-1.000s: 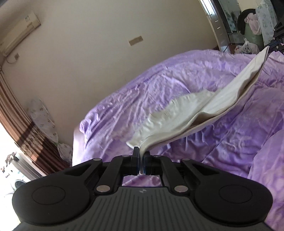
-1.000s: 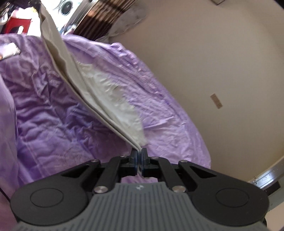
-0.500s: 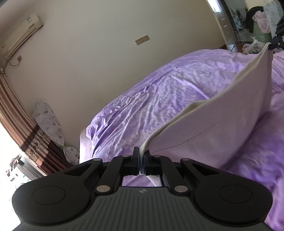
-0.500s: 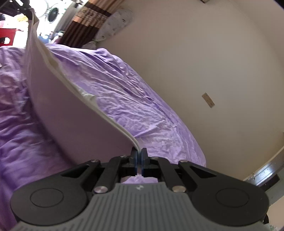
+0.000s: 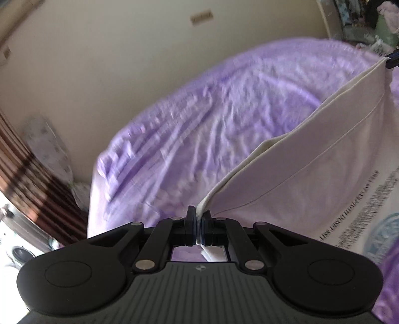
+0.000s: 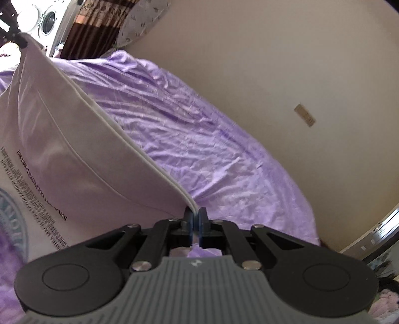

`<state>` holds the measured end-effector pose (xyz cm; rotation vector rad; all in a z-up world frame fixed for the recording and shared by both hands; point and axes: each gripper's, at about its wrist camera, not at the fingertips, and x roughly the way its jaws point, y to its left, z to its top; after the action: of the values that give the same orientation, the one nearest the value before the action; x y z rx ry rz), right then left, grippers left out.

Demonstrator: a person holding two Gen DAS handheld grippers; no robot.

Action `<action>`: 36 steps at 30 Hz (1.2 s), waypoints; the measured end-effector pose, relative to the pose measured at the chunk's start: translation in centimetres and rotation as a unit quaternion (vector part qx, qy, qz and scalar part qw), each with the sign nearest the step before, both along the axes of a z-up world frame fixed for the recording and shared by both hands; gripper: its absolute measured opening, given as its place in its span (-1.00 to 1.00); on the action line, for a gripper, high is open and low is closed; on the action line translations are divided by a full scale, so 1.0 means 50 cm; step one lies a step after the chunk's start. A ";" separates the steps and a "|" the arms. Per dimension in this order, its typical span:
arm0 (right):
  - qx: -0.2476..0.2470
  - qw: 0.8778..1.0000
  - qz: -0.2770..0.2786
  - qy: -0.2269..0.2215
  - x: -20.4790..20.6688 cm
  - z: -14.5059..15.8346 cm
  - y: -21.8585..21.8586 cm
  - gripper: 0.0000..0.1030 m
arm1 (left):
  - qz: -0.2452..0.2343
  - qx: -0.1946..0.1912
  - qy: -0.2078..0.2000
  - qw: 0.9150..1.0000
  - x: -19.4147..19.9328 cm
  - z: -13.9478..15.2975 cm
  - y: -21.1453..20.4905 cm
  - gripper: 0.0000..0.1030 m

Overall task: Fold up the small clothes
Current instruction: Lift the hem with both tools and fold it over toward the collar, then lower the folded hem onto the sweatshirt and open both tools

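A white garment (image 5: 311, 179) with printed text and a round blue emblem hangs stretched between my two grippers, above the purple bedspread (image 5: 199, 119). My left gripper (image 5: 199, 224) is shut on one corner of its hem. My right gripper (image 6: 195, 221) is shut on the other corner, and the garment (image 6: 74, 154) spreads away to the left in that view. The right gripper's tip also shows at the far right edge of the left wrist view (image 5: 392, 58), and the left gripper's tip at the top left of the right wrist view (image 6: 17, 37).
The bed fills most of both views, against a beige wall (image 5: 112, 62). A brown striped curtain (image 5: 27, 184) and a washing machine (image 6: 47, 18) are by the bed's far end. Bags and clutter (image 5: 374, 25) stand by a doorway.
Both grippers have lifted the garment off the bed and pulled it taut. It went from a slack diagonal drape to a flat hanging sheet with its print showing.
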<state>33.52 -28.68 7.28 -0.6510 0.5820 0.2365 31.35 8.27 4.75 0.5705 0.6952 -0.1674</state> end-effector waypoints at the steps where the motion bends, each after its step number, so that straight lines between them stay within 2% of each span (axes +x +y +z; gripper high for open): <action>1: 0.007 1.000 0.001 0.011 0.035 -0.026 0.001 -1.00 | 0.005 -0.004 0.013 1.000 0.026 -0.025 0.004 -0.94; 8: 0.019 0.996 -0.020 0.090 0.243 -0.249 0.032 -1.00 | 0.031 -0.031 0.089 0.995 0.171 -0.195 0.032 -0.94; 12: 0.023 0.992 -0.036 0.118 0.305 -0.337 0.042 -1.00 | 0.041 -0.044 0.106 0.993 0.222 -0.250 0.051 -0.92; 15: 0.026 0.991 -0.042 0.123 0.340 -0.379 0.046 -1.00 | 0.048 -0.058 0.115 0.991 0.240 -0.269 0.061 -0.92; 21: 0.033 0.991 -0.055 0.119 0.353 -0.411 0.055 -1.00 | 0.056 -0.080 0.109 0.989 0.235 -0.270 0.071 -0.92; 24: 0.039 0.994 -0.062 0.085 0.327 -0.384 0.054 -1.00 | 0.059 -0.097 0.096 0.989 0.232 -0.237 0.074 -0.92; 27: 0.050 0.995 -0.066 0.058 0.311 -0.345 0.053 -1.00 | 0.060 -0.088 0.093 0.990 0.229 -0.219 0.071 -0.92; 32: 0.055 0.994 -0.073 0.060 0.342 -0.352 0.064 -1.00 | 0.080 -0.088 0.108 0.987 0.253 -0.233 0.070 -0.92; 33: 0.053 0.994 -0.075 0.063 0.348 -0.360 0.068 -1.00 | 0.081 -0.088 0.115 0.986 0.257 -0.239 0.069 -0.87; 34: 0.053 0.993 -0.077 0.071 0.353 -0.368 0.068 -1.00 | 0.087 -0.090 0.116 0.985 0.258 -0.243 0.071 -0.65; 35: 0.057 0.992 -0.077 0.080 0.357 -0.376 0.067 -1.00 | 0.091 -0.097 0.109 0.985 0.256 -0.241 0.075 -0.61; 36: 0.057 0.992 -0.081 0.080 0.356 -0.381 0.065 -0.88 | 0.099 -0.104 0.095 0.985 0.253 -0.233 0.081 -0.39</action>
<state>51.34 -25.41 -11.75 -0.4732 0.7670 0.1691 43.99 12.30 -6.91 0.2843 0.9025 -0.1077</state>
